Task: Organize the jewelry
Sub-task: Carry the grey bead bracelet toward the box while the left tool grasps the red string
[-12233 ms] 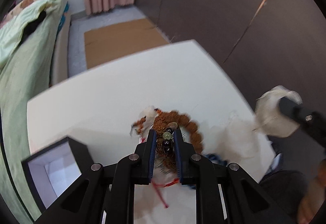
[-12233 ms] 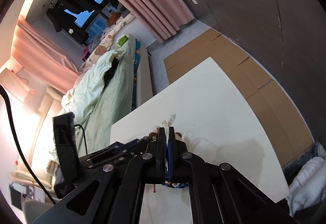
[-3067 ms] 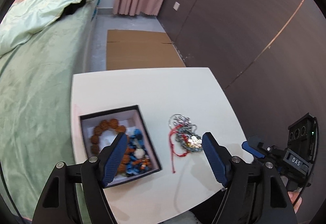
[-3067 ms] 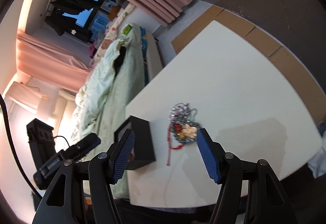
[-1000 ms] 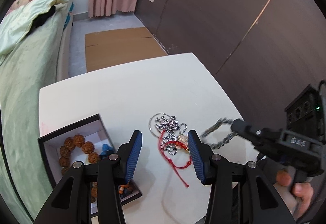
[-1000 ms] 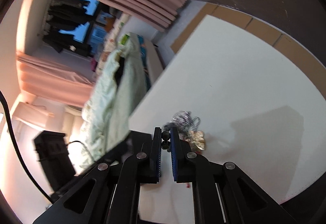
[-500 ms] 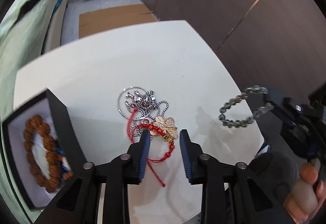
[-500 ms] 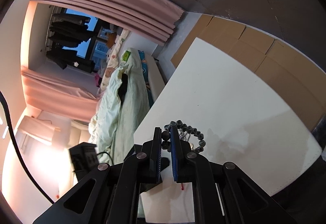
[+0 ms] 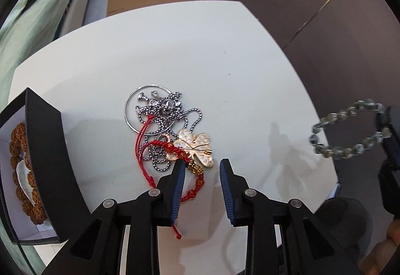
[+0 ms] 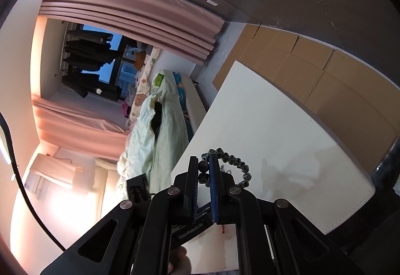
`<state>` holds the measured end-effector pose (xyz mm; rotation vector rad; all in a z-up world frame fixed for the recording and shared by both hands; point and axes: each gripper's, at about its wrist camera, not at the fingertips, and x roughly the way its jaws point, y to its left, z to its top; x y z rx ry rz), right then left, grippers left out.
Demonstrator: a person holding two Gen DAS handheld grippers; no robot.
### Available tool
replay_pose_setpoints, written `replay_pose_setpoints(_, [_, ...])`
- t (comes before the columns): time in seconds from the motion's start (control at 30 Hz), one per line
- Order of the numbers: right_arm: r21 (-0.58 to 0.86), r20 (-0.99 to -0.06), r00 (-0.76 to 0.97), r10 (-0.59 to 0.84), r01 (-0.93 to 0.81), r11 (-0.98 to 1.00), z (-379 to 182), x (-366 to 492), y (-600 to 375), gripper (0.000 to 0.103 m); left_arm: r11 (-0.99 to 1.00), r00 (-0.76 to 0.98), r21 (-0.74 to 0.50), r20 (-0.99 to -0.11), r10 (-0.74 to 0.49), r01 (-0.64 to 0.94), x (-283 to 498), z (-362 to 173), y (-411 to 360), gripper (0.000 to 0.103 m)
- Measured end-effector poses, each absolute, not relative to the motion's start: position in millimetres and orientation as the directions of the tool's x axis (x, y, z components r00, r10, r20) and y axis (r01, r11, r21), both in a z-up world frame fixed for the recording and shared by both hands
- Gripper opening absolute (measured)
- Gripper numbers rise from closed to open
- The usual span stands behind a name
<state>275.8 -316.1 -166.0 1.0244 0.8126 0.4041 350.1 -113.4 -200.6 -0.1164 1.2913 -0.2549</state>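
A tangle of jewelry lies in the middle of the white table [image 9: 225,54]. In it are a silver chain [image 9: 172,117], a thin silver ring [image 9: 128,104], a red cord [image 9: 143,147] and a gold leaf pin [image 9: 197,147].

The left gripper [image 9: 202,170] hangs low over the near end of the tangle. Its jaws are spread apart, with the pin and the red cord's beads just in front of them, and they hold nothing.

The right gripper [image 10: 204,167] is squeezed tight on a dark bead bracelet [image 10: 232,162], up in the air past the table's right edge.

A black box [image 9: 47,150] sits at the left. Inside it is a brown bead bracelet [image 9: 18,150] around something white.
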Motion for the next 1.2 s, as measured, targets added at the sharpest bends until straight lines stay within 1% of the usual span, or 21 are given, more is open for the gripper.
replay_pose_setpoints(0.03, [0.874, -0.404, 0.648, 0.646, 0.066, 0.481, -166, 276, -317, 0.01, 0.968, 0.257, -0.219, -0.935, -0.244, 0.119, 350, -201, -113, 0.025])
replay_pose_setpoints(0.07, [0.875, -0.403, 0.648, 0.646, 0.066, 0.479, -166, 276, -317, 0.01, 0.972, 0.267, -0.203, -0.936, -0.228, 0.117, 349, -202, -112, 0.015])
replay_pose_setpoints(0.27, [0.879, -0.393, 0.647, 0.653, 0.058, 0.472, -159, 274, -319, 0.01, 0.968, 0.288, -0.222, -0.925, -0.248, 0.12, 350, -190, -103, 0.015])
replay_pose_setpoints(0.4, [0.88, -0.377, 0.652, 0.658, 0.03, 0.474, -150, 274, -317, 0.01, 0.961, 0.338, -0.236, -0.901, -0.273, 0.146, 345, -159, -97, 0.015])
replay_pose_setpoints(0.73, [0.869, -0.382, 0.627, 0.68, -0.007, 0.495, -142, 276, -288, 0.01, 0.943, 0.439, -0.286, -0.835, -0.331, 0.167, 334, -98, -69, 0.015])
replay_pose_setpoints(1.0, [0.861, -0.36, 0.591, 0.722, -0.089, 0.501, -135, 280, -249, 0.01, 0.941, 0.488, -0.3, -0.805, -0.337, 0.154, 317, -74, -33, 0.015])
replay_pose_setpoints(1.2, [0.871, -0.339, 0.537, 0.773, -0.133, 0.474, -138, 285, -222, 0.01, 0.945, 0.503, -0.308, -0.803, -0.32, 0.109, 311, -73, 2, 0.015])
